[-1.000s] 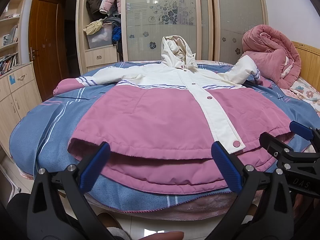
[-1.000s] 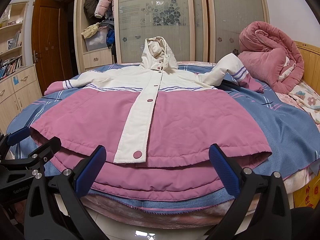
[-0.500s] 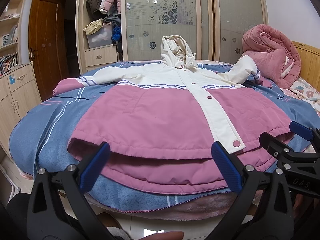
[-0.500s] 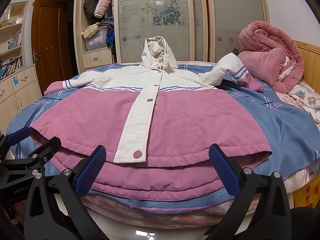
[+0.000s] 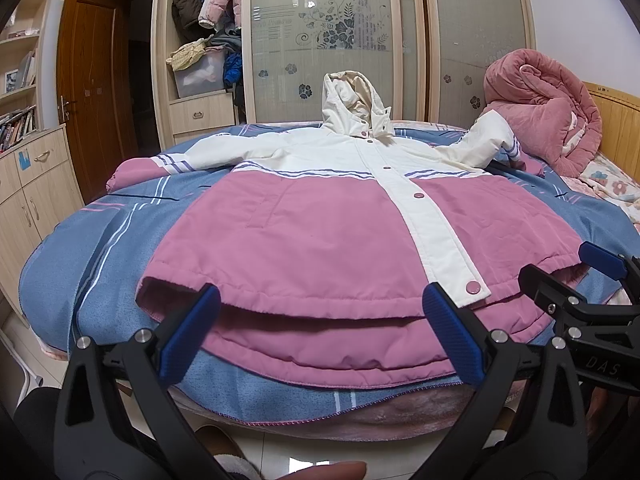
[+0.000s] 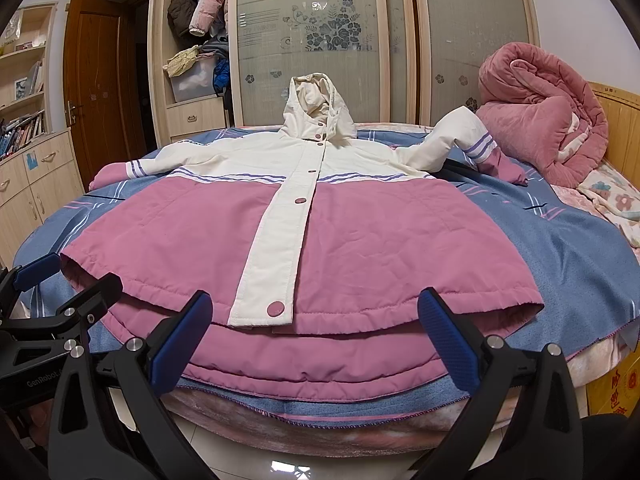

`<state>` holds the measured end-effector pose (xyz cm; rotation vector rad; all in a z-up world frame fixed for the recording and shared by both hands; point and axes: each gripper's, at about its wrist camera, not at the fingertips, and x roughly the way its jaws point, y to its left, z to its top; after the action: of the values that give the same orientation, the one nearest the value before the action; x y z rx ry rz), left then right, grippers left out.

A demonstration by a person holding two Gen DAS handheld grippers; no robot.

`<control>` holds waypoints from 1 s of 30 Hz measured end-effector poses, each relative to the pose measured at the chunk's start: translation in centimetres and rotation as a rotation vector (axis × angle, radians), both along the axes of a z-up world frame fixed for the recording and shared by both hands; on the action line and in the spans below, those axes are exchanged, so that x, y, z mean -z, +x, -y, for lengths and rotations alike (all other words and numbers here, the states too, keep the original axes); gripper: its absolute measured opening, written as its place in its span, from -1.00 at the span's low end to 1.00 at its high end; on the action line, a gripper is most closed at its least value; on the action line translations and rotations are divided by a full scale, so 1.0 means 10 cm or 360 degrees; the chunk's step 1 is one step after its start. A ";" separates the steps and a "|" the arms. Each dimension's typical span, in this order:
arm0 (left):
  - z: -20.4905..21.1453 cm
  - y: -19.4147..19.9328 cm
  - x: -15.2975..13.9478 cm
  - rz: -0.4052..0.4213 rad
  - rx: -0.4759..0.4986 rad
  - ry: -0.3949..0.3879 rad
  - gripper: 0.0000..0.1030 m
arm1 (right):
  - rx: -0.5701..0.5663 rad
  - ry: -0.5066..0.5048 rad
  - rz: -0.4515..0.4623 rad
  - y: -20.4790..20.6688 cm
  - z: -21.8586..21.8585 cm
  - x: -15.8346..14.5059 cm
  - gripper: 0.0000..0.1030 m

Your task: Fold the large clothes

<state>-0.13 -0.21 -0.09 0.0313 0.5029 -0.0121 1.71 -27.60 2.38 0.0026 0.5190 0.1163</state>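
A large pink and white hooded jacket [image 5: 320,232] lies flat, front up, on the bed, hood at the far end and hem toward me; it also fills the right wrist view [image 6: 360,240]. Both sleeves spread outward. My left gripper [image 5: 320,336] is open and empty, just short of the hem's left half. My right gripper [image 6: 312,336] is open and empty, just short of the hem's middle and right half. The right gripper also shows at the right edge of the left wrist view [image 5: 592,284], and the left gripper at the left edge of the right wrist view [image 6: 60,284].
The jacket rests on a blue striped bedcover [image 5: 100,248]. A rolled pink quilt [image 6: 540,108] lies at the bed's right by a wooden headboard [image 6: 624,120]. A wardrobe [image 5: 328,40] stands behind, with low cabinets [image 5: 32,184] and a door at the left. Tiled floor lies below the bed's edge.
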 end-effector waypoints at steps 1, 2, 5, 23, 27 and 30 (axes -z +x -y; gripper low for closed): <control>0.00 0.00 0.00 0.0000 0.0001 -0.0001 0.96 | 0.0000 0.0001 0.0001 0.00 0.00 0.00 0.97; 0.04 -0.01 0.00 0.0001 0.0000 0.0000 0.96 | 0.0001 0.0002 0.0001 0.00 0.00 0.00 0.97; 0.04 -0.01 0.00 0.0000 0.0000 0.0001 0.96 | -0.0001 0.0003 -0.0002 0.00 0.00 0.00 0.97; -0.18 0.09 -0.20 -0.0109 0.0113 -0.0012 0.96 | -0.0026 0.0099 0.0130 -0.09 0.09 -0.35 0.97; -0.60 0.16 -0.23 -0.0251 0.0100 -0.0227 0.96 | 0.0014 0.0086 0.0255 -0.15 0.18 -0.63 0.97; -0.79 0.19 -0.38 -0.0266 0.0071 -0.0306 0.96 | -0.0002 0.0102 0.0325 -0.14 0.26 -0.82 0.97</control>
<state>1.73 7.68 3.73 -0.1479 0.6659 -0.1074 0.33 -30.17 10.59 0.0526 0.3109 0.1325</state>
